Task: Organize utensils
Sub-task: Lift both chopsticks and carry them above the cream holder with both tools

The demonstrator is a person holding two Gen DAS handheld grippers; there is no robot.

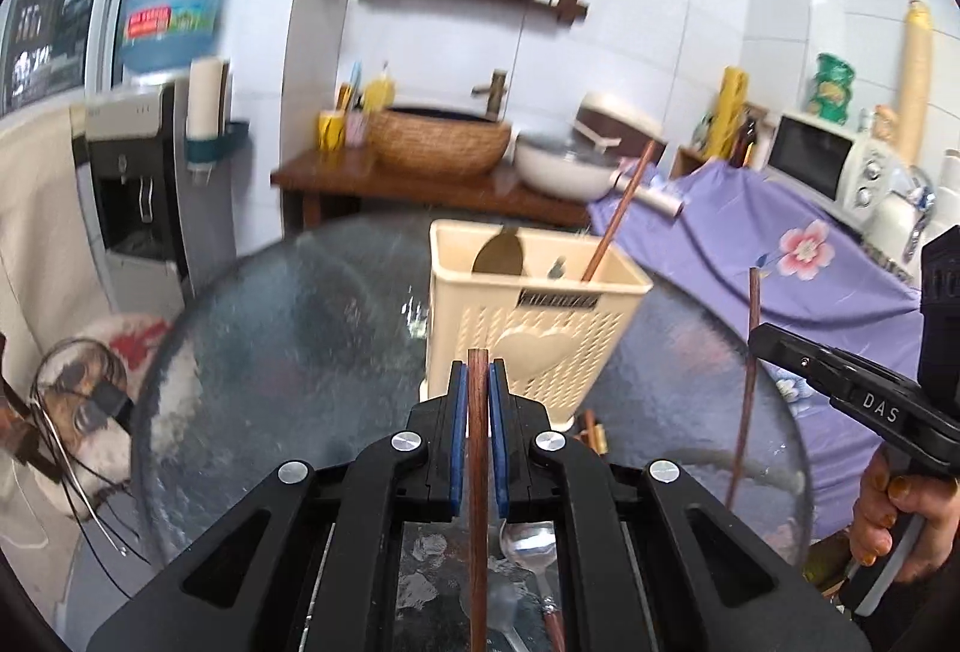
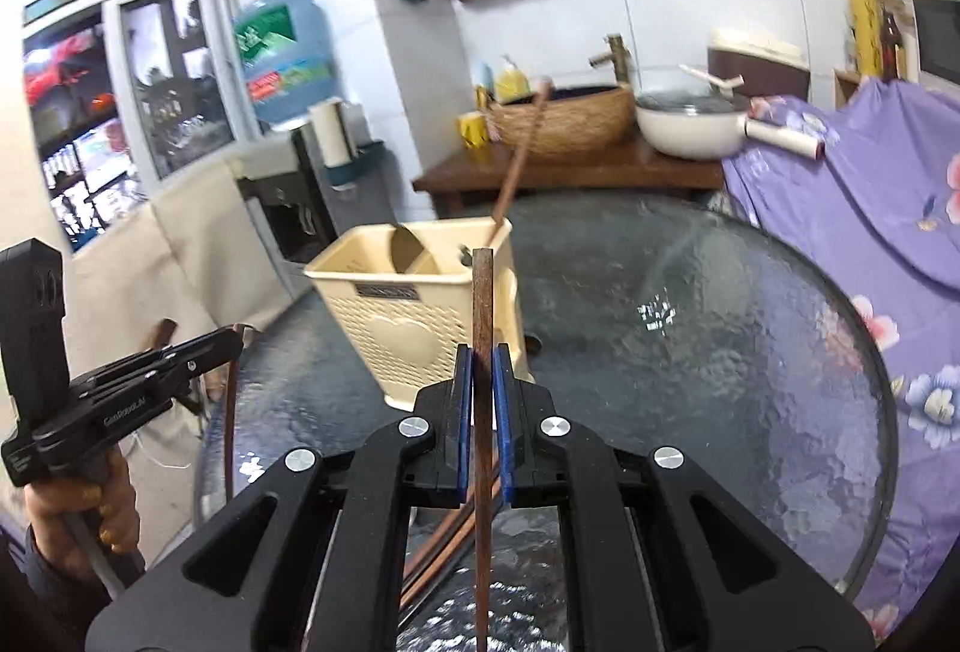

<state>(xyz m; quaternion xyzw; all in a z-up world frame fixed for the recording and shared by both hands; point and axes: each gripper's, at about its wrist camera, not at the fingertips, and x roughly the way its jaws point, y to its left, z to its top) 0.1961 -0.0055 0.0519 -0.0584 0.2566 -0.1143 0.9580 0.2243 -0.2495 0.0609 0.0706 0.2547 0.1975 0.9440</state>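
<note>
Currently both units are loaded. Left hand-held gripper (image 1: 478, 382) is clenched on a brown wooden chopstick (image 1: 478, 472), blue pads (image 1: 458, 436) pressing it from both sides; the stick runs upright between the fingers, its tip just above the fingertips and level with the heart relief on the holder's front. Under that gripper a metal spoon (image 1: 531, 541) lies on the glass tabletop (image 1: 288, 328), beside more wooden sticks (image 1: 591, 427) at the holder's base. The cream perforated utensil holder (image 1: 528, 316) stands on the tabletop straight ahead of the left gripper, near it but apart; inside are a dark spatula blade (image 1: 498, 256), a small metal piece I can't identify, and one long wooden handle (image 1: 618, 214) leaning right out of the far right compartment. Right hand-held gripper (image 2: 483, 382) is also clamped on a second chopstick (image 2: 482, 412), held upright, tip overlapping the holder's right rim in view; contact can't be judged. In the left wrist view that same stick hangs vertically to the right of the holder, well clear of it. Loose chopsticks (image 2: 444, 538) lie on the glass below the right gripper.
</note>
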